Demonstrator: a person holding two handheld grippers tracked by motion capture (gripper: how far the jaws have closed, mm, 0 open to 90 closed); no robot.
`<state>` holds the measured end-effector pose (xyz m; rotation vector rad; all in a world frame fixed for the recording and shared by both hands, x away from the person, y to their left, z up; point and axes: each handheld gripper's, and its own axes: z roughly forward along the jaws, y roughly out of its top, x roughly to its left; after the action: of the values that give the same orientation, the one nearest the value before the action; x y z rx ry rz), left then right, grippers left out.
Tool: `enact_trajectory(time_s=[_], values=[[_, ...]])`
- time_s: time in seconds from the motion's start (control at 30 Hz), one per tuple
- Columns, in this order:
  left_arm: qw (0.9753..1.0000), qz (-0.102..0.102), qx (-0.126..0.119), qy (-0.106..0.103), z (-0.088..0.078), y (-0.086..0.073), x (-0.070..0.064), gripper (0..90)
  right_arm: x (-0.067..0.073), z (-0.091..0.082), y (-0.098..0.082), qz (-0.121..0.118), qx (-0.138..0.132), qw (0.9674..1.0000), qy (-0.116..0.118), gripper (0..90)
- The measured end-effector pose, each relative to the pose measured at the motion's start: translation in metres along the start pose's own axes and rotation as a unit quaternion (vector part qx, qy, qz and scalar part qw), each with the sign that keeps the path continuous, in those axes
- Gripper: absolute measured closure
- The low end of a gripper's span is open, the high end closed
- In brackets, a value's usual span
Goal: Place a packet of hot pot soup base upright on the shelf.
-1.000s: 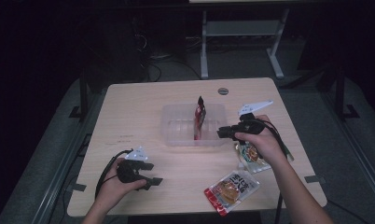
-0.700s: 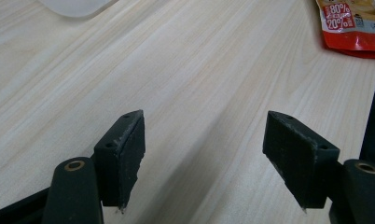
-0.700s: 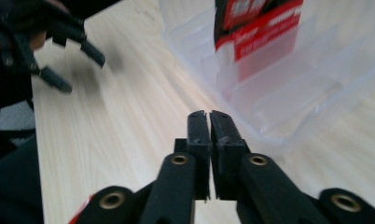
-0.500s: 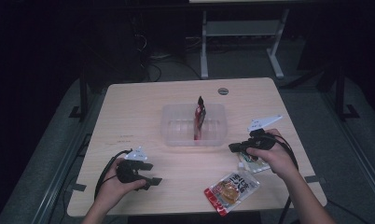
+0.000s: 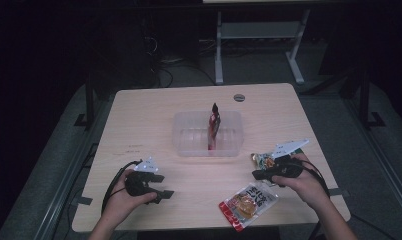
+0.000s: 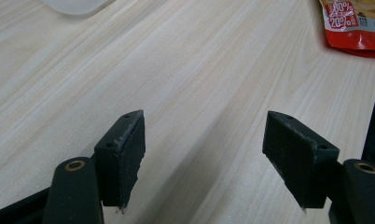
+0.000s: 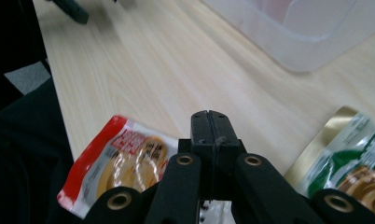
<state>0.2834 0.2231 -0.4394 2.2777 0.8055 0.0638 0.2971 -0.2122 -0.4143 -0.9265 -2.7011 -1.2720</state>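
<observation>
The right gripper (image 7: 209, 122) has its fingers pressed together on nothing, the red snack packet (image 7: 118, 163) just left of them. The left gripper's (image 6: 209, 154) fingers gape wide over bare surface (image 6: 185, 74).

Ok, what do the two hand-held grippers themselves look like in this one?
Both are black. The left hand-held gripper has two blocky black jaws with worn, scuffed pad edges and brass-coloured rivets on its links. The right hand-held gripper has the same rivets. Each carries a grey three-cornered plate on top and trails a black cable.
</observation>
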Motion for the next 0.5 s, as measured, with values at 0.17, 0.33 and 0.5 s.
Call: enact_trajectory(time_s=[0.17,0.33,0.5], values=[[1.0000,-0.001,0.004,-0.002,0.001,0.000,0.000,29.8,0.008,0.003,-0.013,-0.004,0.022,0.9997,0.008,90.0],[1.0000,-0.002,0.005,-0.001,0.001,0.000,0.000,29.8,0.013,0.004,-0.025,0.001,0.039,0.9991,0.014,90.0],[1.0000,0.000,0.006,-0.001,0.001,0.001,0.000,29.9,0.019,0.010,-0.035,0.002,0.058,0.9980,0.024,90.0]])
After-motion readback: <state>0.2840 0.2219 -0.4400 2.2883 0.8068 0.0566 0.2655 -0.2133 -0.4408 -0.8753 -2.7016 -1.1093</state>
